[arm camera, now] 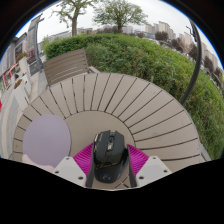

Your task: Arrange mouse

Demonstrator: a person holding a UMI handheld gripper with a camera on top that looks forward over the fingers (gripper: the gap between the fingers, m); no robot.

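Between the tongs (pixel 110 165), a black computer mouse (pixel 110 153) is sitting gripped by both pads; lowering it level onto the slatted wooden surface (pixel 120 100) is advisable.

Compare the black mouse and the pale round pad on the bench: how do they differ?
The mouse is black and domed; the round pad is pale lavender and flat. The mouse sits between the fingers of the gripper, the round pad off to their left, clear of them. The round pad covers more area. Both rest on the slatted wooden bench.
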